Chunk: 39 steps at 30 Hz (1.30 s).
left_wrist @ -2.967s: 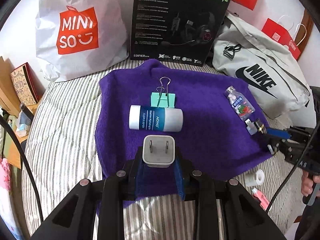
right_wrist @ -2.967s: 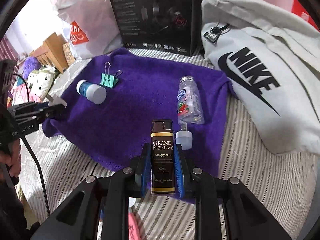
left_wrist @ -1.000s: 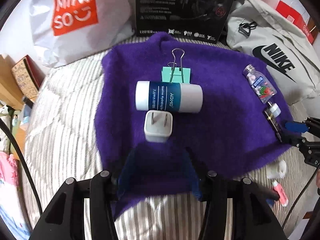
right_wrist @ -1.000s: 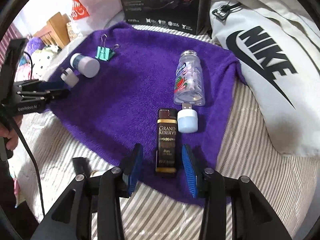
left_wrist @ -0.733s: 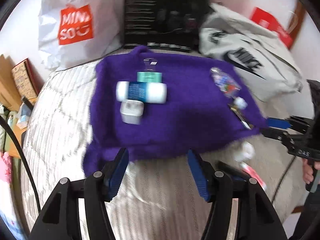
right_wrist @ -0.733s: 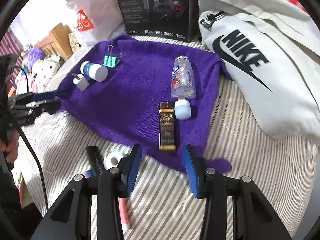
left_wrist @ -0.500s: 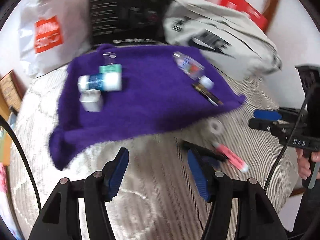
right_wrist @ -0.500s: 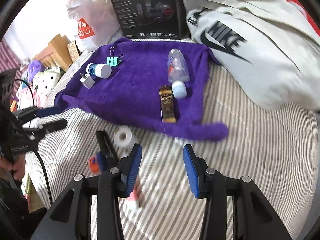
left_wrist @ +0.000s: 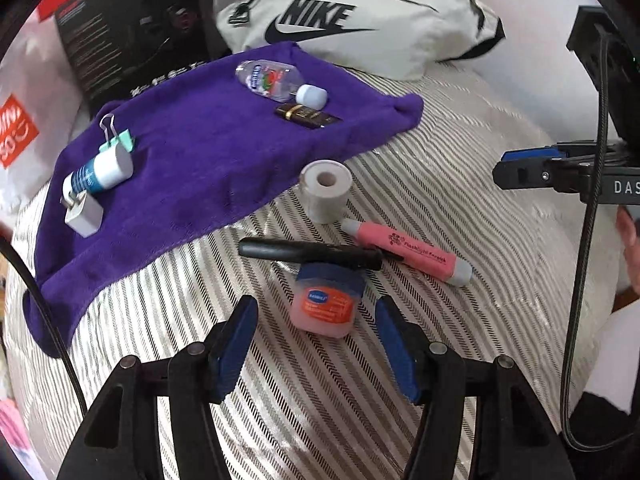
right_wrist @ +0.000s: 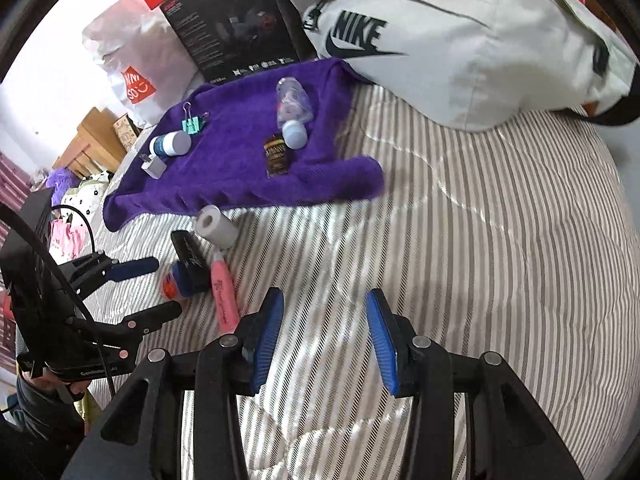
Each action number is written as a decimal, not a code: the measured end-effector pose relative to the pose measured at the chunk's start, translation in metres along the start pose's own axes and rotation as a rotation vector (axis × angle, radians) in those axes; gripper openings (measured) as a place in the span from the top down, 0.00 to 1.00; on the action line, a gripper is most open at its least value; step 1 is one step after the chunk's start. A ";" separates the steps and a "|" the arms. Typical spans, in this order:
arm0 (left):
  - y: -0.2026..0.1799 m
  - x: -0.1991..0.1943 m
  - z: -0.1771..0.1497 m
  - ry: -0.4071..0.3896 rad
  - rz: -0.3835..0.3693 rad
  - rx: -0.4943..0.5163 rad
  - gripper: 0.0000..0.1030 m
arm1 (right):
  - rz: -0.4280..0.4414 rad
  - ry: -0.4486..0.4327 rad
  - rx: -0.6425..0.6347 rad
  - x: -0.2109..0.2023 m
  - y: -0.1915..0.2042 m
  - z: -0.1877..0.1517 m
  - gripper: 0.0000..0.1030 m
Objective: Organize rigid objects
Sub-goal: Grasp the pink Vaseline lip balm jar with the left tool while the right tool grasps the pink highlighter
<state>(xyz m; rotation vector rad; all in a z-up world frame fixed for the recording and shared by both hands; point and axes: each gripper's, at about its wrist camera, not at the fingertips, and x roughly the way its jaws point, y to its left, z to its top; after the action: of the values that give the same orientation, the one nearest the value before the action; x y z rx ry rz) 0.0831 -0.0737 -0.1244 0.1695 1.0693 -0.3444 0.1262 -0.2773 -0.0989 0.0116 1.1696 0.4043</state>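
Purple towel (left_wrist: 208, 152) at eleven o'clock now carries charger (left_wrist: 82, 212) and lighter (left_wrist: 308, 115), both grippers left (left_wrist: 316, 334), right (right_wrist: 324, 334) empty and open, so the jar (left_wrist: 326, 304) at twelve looks next.

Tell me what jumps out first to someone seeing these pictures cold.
The purple towel on the striped bed draws the eye, with small items in two clusters on it. Behind it lies a pale Nike bag. Nearest, the open left gripper frames a small blue-lidded jar beside a black pen and pink highlighter.
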 end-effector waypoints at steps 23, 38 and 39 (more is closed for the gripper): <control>0.061 -0.009 -0.028 0.024 0.049 -0.155 0.66 | 0.054 0.070 -0.261 0.039 0.072 -0.012 0.58; 0.073 -0.018 -0.043 0.004 0.035 -0.213 0.66 | -0.126 0.106 -0.366 0.055 0.082 -0.004 0.84; 0.073 -0.018 -0.042 0.002 0.038 -0.213 0.65 | -0.131 0.120 -0.367 0.056 0.081 -0.006 0.84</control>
<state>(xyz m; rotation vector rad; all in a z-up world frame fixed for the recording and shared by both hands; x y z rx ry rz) 0.0668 0.0111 -0.1310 0.0000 1.0953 -0.1939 0.1145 -0.1854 -0.1339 -0.4108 1.1923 0.5030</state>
